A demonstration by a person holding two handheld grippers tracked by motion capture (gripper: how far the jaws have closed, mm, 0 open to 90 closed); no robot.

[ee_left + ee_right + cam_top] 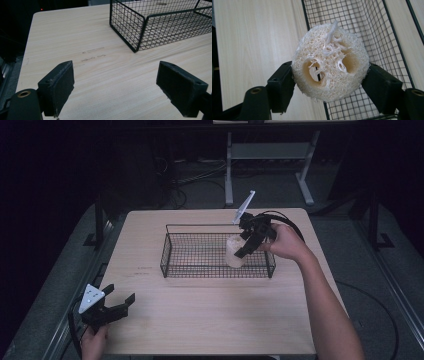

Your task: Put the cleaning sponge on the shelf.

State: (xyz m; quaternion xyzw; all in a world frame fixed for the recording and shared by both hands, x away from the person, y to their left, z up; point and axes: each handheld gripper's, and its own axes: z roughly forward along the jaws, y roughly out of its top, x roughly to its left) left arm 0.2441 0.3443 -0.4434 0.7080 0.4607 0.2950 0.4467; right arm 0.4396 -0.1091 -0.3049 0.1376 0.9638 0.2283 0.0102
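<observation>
Black jaws, grey three-cornered plates.

The high view looks down over the table [210,315]; both gripper views sit close, sharing the wire basket [140,30].

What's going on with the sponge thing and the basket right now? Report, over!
Right gripper shut on loofah sponge, over the wire basket's right end. Left gripper open, empty, over the table. Nothing in the way.
</observation>
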